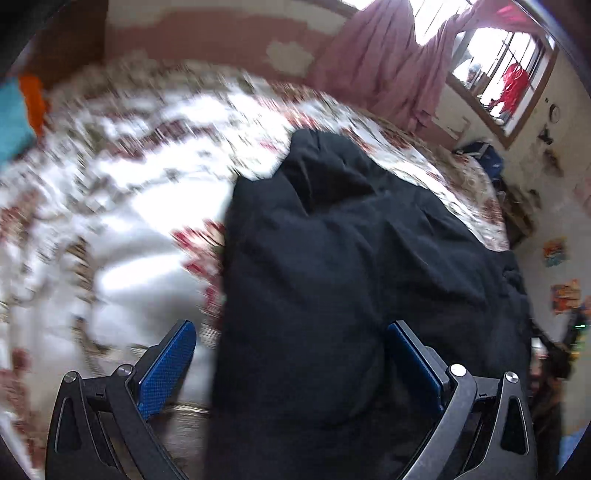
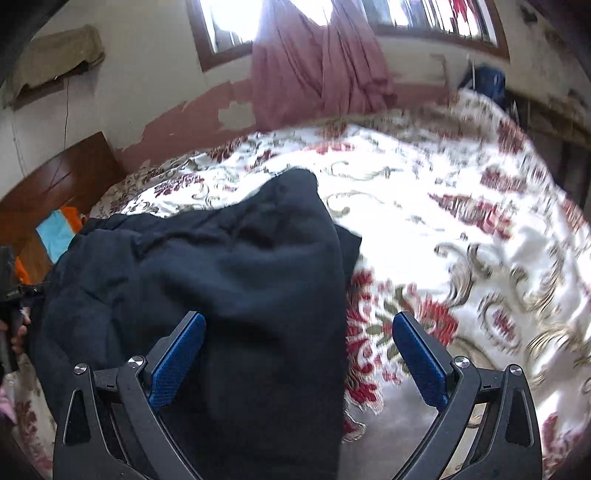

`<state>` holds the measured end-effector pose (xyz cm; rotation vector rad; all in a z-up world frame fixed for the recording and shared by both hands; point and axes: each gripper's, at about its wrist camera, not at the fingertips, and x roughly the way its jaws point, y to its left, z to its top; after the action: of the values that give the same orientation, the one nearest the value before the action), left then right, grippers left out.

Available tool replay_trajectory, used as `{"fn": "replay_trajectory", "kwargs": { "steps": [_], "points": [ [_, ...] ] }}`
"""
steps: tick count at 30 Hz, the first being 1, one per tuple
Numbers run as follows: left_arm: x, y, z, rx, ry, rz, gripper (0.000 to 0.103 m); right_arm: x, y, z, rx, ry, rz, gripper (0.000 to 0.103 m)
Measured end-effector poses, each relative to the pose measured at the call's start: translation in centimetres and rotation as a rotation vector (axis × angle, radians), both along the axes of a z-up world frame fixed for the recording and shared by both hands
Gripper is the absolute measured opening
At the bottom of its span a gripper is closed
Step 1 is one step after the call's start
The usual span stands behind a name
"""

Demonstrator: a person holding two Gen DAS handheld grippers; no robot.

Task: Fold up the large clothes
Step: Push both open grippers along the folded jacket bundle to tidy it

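A large dark navy garment (image 1: 351, 266) lies bunched on a bed with a white, red-flowered cover (image 1: 122, 184). My left gripper (image 1: 291, 328) is open, its blue pads wide apart, with the garment's near left edge between them. In the right wrist view the same garment (image 2: 229, 266) spreads to the left over the bed cover (image 2: 461, 206). My right gripper (image 2: 299, 319) is open, its jaws astride the garment's near right edge. Neither gripper clamps the cloth. Both views are blurred by motion.
A pink curtain (image 2: 317, 66) hangs under a window (image 2: 229, 26) behind the bed. A wooden headboard (image 2: 59, 177) with teal and orange cloth (image 2: 59, 232) is at the left. A dark blue bag (image 2: 487, 81) sits at the far right corner.
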<state>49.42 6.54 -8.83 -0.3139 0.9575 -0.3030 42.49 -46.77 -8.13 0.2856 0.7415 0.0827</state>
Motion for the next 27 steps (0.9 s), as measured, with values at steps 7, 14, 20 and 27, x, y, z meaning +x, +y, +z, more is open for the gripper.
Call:
{"fn": "replay_trajectory", "kwargs": {
  "steps": [7,14,20,27],
  "points": [
    [-0.4,-0.5,-1.1,-0.009,-0.071,-0.050,0.103,1.4,-2.5,-3.7,0.262,0.032,0.059,0.102],
    [-0.6,-0.2,-1.1,-0.013,-0.092,-0.051,0.103,1.7,-2.2,-4.1,0.282,-0.001,0.120,0.102],
    [-0.6,-0.3,-1.3,0.002,-0.104,-0.049,0.103,2.3,-1.9,-4.3,0.339,-0.029,0.192,0.102],
    [-0.1,-0.3,-1.3,0.007,-0.089,-0.044,0.103,2.7,-1.9,-4.9,0.369,-0.012,0.208,0.102]
  ]
}}
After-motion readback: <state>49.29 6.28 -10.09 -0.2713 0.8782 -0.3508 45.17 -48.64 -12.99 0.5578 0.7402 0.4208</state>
